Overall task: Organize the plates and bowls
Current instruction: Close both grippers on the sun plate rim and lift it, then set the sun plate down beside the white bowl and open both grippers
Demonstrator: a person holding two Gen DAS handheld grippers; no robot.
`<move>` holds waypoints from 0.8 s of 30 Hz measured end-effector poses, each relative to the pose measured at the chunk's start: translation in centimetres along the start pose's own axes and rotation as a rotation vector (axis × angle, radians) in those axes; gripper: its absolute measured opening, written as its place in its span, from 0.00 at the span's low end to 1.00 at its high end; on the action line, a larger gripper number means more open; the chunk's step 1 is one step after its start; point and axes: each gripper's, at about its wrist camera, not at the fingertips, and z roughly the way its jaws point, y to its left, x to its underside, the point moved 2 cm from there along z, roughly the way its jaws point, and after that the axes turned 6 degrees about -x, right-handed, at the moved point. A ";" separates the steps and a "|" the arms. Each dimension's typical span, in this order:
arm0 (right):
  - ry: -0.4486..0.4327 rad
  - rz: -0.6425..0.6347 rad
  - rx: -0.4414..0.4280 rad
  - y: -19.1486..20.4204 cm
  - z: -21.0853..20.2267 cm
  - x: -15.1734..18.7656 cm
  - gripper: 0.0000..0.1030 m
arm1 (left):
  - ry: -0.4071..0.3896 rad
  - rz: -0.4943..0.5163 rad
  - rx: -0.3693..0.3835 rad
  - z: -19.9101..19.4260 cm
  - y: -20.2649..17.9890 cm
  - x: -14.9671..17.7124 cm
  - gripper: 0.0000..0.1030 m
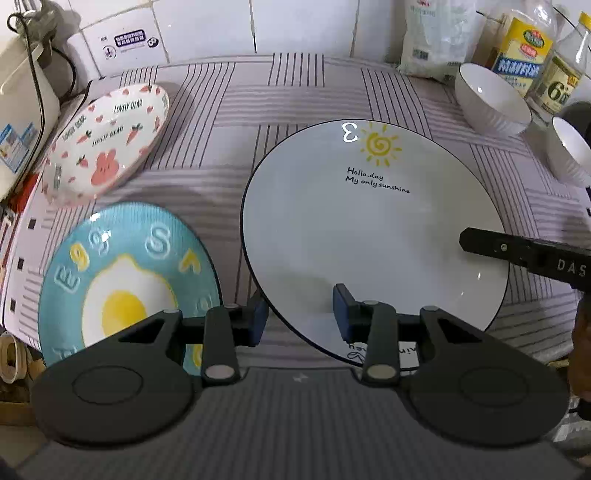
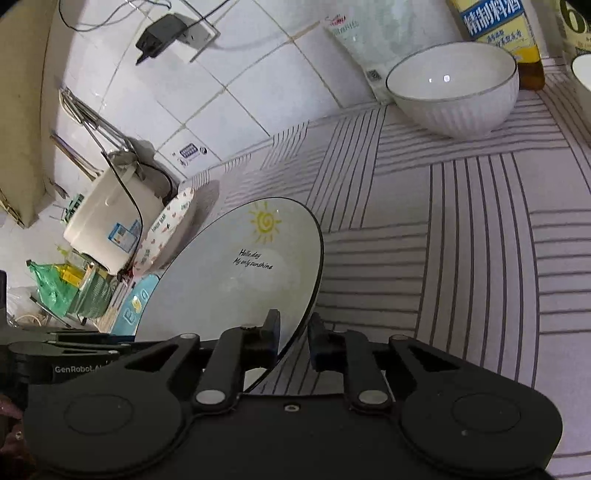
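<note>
Both hand-held grippers, left (image 1: 300,314) and right (image 2: 293,338), straddle unclenched the black-rimmed white sun-printed plate (image 1: 369,229).

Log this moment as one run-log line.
left tongs: astride sunshine plate rim | right tongs: astride opposite rim, pads apart | plate: tilted

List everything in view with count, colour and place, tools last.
sun plate: 1, white with a dark rim, centre, tilted
egg plate: 1, blue, front left
bunny plate: 1, white and pink, back left, tilted
bowls: 2, white, back right
bottles: 2, clear with yellow labels, behind the bowls
bag: 1, white, against the wall
cooker: 1, white, far left
charger: 1, black, wall socket
cloth: 1, striped grey, under everything
left tool: 1, black, sun plate's near rim between its fingers
right tool: 1, black, sun plate's right rim between its fingers
</note>
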 end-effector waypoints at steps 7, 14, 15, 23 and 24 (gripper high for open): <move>-0.052 -0.045 -0.011 0.9 0.6 -3.1 0.21 | -0.048 0.014 0.007 0.1 0.8 -4.5 0.34; -0.082 -0.072 0.007 0.6 2.6 -6.6 0.23 | -0.085 0.035 -0.003 1.9 1.1 -9.4 0.35; -0.079 -0.070 0.011 0.4 3.1 -7.1 0.23 | -0.089 0.037 -0.004 2.3 1.2 -10.1 0.35; -0.069 -0.044 0.028 -0.8 6.7 -9.2 0.26 | -0.112 0.045 0.005 5.1 2.1 -15.1 0.35; -0.070 -0.040 0.030 -0.9 7.1 -9.4 0.26 | -0.109 0.047 0.006 5.5 2.1 -15.6 0.35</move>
